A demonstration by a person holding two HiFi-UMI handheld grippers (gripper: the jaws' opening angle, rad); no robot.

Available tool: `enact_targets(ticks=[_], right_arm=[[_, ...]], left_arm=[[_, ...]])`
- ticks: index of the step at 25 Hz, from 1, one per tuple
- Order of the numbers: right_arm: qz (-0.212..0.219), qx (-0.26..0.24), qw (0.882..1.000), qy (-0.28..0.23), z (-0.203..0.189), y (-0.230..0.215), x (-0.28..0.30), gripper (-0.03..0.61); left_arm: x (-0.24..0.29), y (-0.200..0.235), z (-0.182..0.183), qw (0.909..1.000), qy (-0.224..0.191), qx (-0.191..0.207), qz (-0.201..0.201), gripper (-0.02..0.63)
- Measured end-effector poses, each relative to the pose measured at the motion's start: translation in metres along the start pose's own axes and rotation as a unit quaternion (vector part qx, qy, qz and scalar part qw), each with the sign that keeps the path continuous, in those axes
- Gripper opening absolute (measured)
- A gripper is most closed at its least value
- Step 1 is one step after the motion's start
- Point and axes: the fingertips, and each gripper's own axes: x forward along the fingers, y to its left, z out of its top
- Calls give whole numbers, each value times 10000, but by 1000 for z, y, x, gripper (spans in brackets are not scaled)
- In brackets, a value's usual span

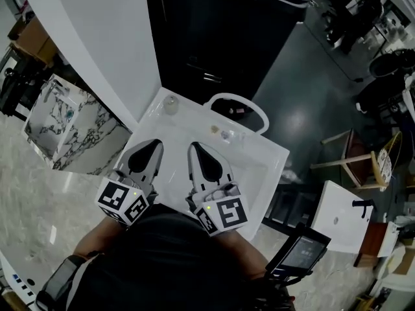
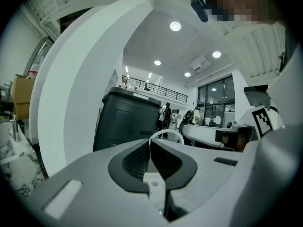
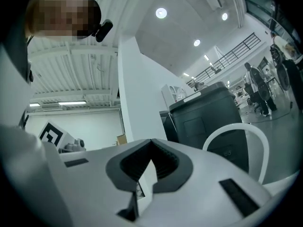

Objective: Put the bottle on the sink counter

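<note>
Bottle point(image 1: 170, 103), small and pale, stands upright on the back left corner of the white sink point(image 1: 277, 155), on the flat rim that serves as counter, apart from both grippers. The left gripper point(image 1: 155, 145) hangs over the sink's left side, its tip pointing toward the bottle but short of it. Its jaws are clenched together on nothing. The right gripper point(image 1: 194, 148) hangs over the middle of the sink, just beside the left one, its jaws likewise pressed together and empty.

A white arched faucet point(image 1: 241, 101) rises from the sink's back rim, to the right of the bottle. Two tiny items point(image 1: 220, 132), too small to tell, lie on the rim in front of it. Behind the sink stands a dark lidded bin point(image 1: 214, 31), and a white curved wall point(image 1: 97, 37) runs off the sink's left side. Pale marble floor point(image 1: 39, 199) lies left of the sink and dark grey floor point(image 1: 305, 115) to its right, where a wooden chair point(image 1: 353, 157) stands well apart.

The basin in front of the bottle is open; the wall hems the sink's left edge closely.
</note>
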Motion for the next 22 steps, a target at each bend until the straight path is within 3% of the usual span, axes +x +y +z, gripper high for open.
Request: enact_targets(ticks=[6, 22], right_arm=[[5, -261, 9996, 113, -5, 8, -1, -5], [-27, -221, 9991, 368, -26, 9, 5, -5]], left_arm=[[0, -3, -8, 9999, 110, 46, -70, 11], [8, 3, -21, 9994, 292, -99, -167, 11]])
